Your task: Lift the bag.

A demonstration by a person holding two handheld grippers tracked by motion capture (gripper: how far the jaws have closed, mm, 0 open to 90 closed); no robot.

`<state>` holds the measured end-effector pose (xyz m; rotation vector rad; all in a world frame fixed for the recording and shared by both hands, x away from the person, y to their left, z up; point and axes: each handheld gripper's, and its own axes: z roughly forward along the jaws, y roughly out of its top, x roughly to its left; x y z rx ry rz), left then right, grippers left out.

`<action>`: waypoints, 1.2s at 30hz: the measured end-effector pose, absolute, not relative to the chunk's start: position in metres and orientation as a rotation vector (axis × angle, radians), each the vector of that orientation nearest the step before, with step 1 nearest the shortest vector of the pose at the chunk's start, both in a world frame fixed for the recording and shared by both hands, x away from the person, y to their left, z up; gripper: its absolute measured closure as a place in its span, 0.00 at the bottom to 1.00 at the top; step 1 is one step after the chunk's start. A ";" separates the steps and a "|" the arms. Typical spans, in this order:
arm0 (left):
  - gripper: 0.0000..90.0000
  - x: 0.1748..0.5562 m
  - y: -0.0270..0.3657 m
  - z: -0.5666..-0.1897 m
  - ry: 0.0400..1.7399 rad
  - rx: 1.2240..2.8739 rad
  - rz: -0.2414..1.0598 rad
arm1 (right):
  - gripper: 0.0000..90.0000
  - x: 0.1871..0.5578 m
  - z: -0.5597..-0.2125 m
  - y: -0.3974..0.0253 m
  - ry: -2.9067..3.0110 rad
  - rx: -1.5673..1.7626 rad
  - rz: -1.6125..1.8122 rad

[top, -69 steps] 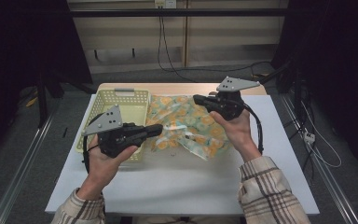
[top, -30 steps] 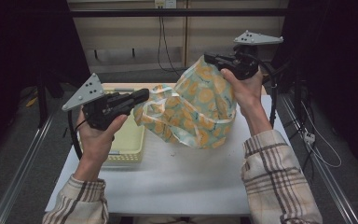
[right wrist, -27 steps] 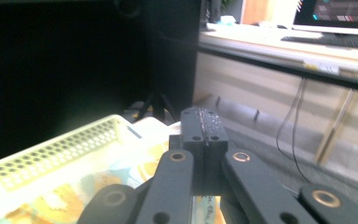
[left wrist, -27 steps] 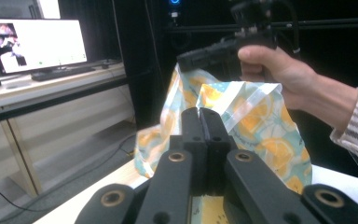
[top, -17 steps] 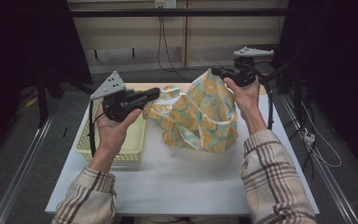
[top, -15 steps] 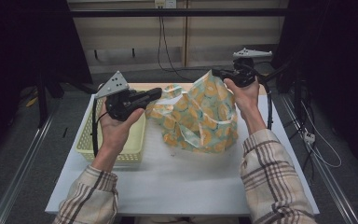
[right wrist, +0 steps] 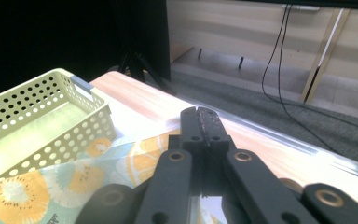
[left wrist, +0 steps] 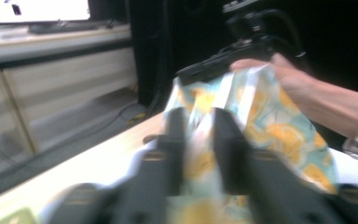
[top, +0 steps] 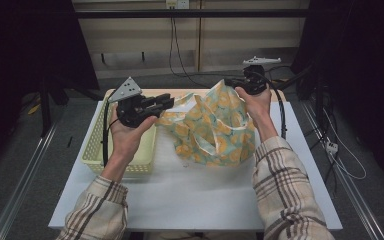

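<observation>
Pale cabinet doors and a dark curtain fill the top of the high view, and below them the white table (top: 190,200) takes up the middle of the frame. You hold the patterned cloth (top: 215,130) stretched between your two hands, hanging just above the table at centre frame, its lower folds seeming to brush the surface. The right gripper (top: 235,82) sits at the upper right of centre, higher in the frame, its jaws pressed together on the cloth's top corner; in the right gripper view the cloth (right wrist: 74,182) spills out to the lower left of the closed jaws. The left gripper (top: 167,102) sits left of centre and lower, above the yellow basket (top: 92,150), its jaws pointing right. In the left gripper view the cloth (left wrist: 279,135) passes between the jaws, which stand a narrow gap apart and appear to pinch an edge, though the blur leaves the grip uncertain. So the cloth's long line runs from the lower left up to the upper right, between your hands. The basket lies directly beneath your left hand, so that hand is the nearer one for any move towards it.
</observation>
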<state>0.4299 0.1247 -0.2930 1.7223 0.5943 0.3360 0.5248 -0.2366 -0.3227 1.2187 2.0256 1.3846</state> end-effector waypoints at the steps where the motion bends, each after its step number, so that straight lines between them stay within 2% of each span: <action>1: 0.78 0.430 0.126 -0.295 0.597 1.721 0.330 | 0.80 0.525 -0.323 -0.236 2.020 1.224 1.381; 6: 0.45 0.429 0.130 -0.299 0.643 1.730 0.348 | 0.65 0.520 -0.321 -0.237 2.014 1.226 1.381; 10: 0.27 0.426 0.136 -0.299 0.665 1.738 0.383 | 0.51 0.509 -0.314 -0.238 1.988 1.205 1.400; 15: 0.12 0.420 0.144 -0.302 0.701 1.751 0.406 | 0.39 0.491 -0.305 -0.242 1.981 1.166 1.385; 19: 0.06 0.415 0.148 -0.307 0.724 1.774 0.401 | 0.33 0.475 -0.306 -0.245 1.991 1.160 1.367; 23: 0.05 0.408 0.151 -0.313 0.732 1.802 0.393 | 0.28 0.459 -0.310 -0.249 2.004 1.176 1.379; 36: 0.06 0.385 0.151 -0.328 0.720 1.889 0.386 | 0.25 0.417 -0.324 -0.265 2.051 1.178 1.358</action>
